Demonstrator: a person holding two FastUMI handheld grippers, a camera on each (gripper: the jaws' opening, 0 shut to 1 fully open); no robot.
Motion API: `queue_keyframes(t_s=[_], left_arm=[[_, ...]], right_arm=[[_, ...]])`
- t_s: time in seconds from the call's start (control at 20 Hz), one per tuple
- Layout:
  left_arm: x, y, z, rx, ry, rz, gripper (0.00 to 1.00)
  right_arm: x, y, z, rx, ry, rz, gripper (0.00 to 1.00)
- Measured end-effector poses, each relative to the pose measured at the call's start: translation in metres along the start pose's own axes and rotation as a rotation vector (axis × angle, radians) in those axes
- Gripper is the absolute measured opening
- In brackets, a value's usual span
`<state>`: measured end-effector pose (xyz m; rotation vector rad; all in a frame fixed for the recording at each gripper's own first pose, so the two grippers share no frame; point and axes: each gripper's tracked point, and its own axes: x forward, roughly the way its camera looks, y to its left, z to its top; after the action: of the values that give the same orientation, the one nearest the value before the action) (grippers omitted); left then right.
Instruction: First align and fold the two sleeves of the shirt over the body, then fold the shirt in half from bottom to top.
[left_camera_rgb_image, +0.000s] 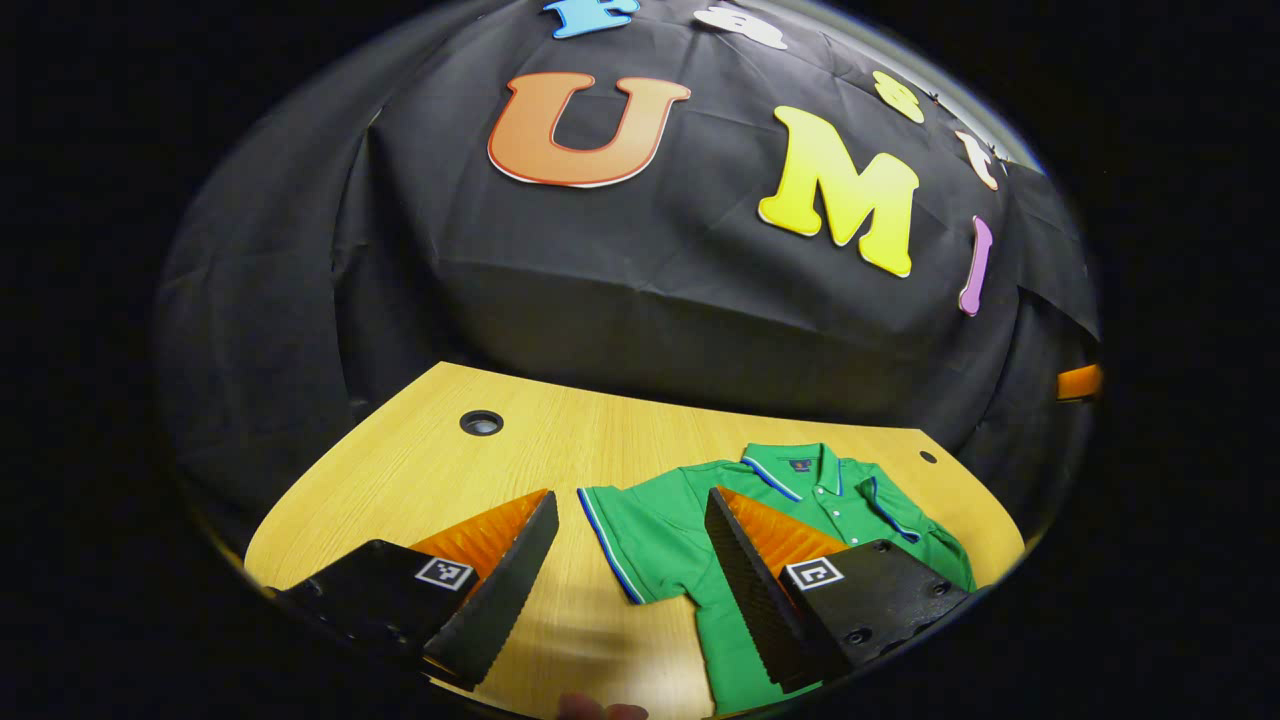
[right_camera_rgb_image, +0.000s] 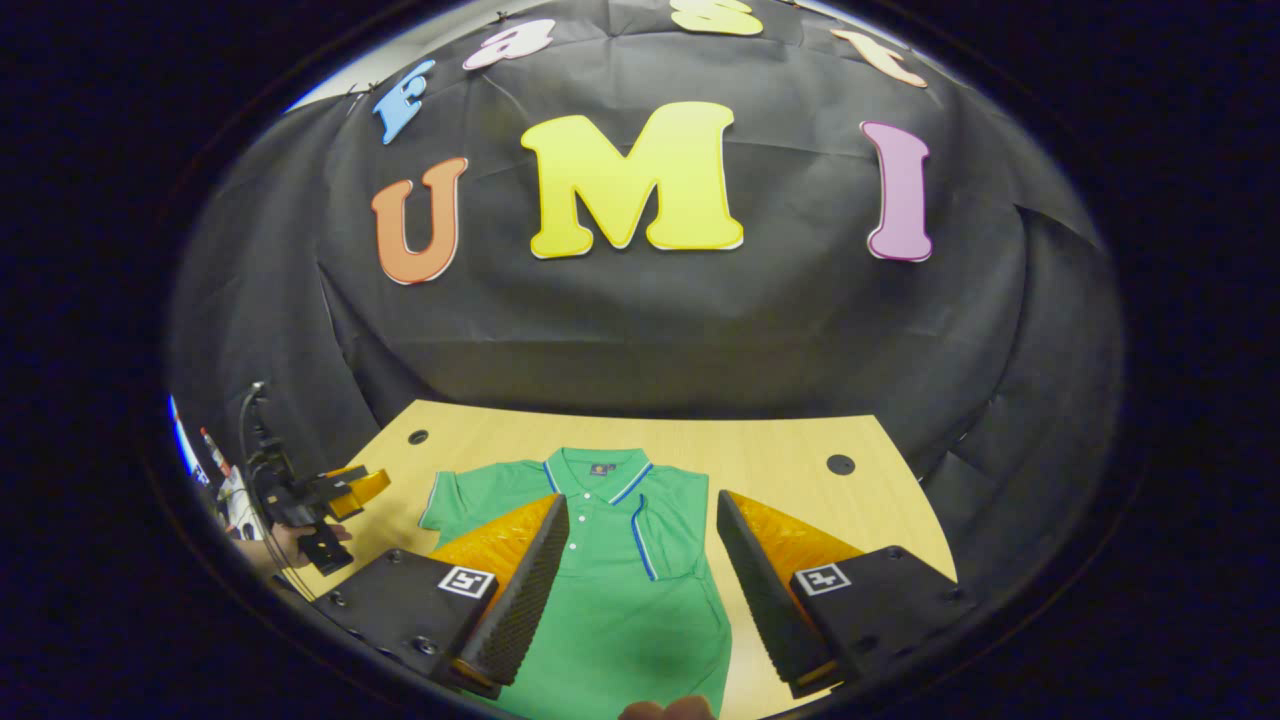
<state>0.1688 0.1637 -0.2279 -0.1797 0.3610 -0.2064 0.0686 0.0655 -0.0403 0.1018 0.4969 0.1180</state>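
A green polo shirt (left_camera_rgb_image: 680, 520) with blue-trimmed collar lies flat, front up, on the wooden table (left_camera_rgb_image: 420, 460). In the left gripper view its near sleeve (left_camera_rgb_image: 612, 535) spreads out sideways, right under the gap of my open left gripper (left_camera_rgb_image: 630, 497), which hovers above with nothing held. The right gripper view has the shirt (right_camera_rgb_image: 610, 590) centred below my open right gripper (right_camera_rgb_image: 640, 497). There the sleeve (right_camera_rgb_image: 670, 540) on the right looks folded in over the body, while the left sleeve (right_camera_rgb_image: 455, 500) lies spread. The left gripper (right_camera_rgb_image: 330, 495) also appears at far left, held in a hand (right_camera_rgb_image: 285, 545).
The table (right_camera_rgb_image: 780, 450) has round cable holes (left_camera_rgb_image: 481, 422) (right_camera_rgb_image: 840, 464) near its far corners. The black cloth wall rises directly behind the table's far edge. Bare wood lies on both sides of the shirt.
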Motion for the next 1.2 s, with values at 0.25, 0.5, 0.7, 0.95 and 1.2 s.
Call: queue_keyframes(t_s=[0.25,0.5,0.7,0.95,1.2], left_arm=[[0.061,0.022,-0.01,-0.016,0.029,-0.024,0.98],[0.101,0.022,-0.034,0.124,0.107,-0.07,0.97],[0.113,0.018,-0.041,0.191,0.14,-0.104,0.97],[0.117,0.01,-0.07,0.268,0.3,-0.126,0.96],[0.121,0.016,-0.067,0.263,0.29,-0.111,0.89]], right_arm=[[-0.024,0.007,-0.017,0.06,0.031,0.027,0.9],[-0.022,0.009,-0.046,0.12,0.094,0.025,0.96],[-0.013,0.004,-0.051,0.283,0.131,0.039,0.93],[-0.009,0.007,-0.051,0.334,0.127,0.067,0.97],[-0.012,0.001,-0.052,0.385,0.111,0.079,0.97]])
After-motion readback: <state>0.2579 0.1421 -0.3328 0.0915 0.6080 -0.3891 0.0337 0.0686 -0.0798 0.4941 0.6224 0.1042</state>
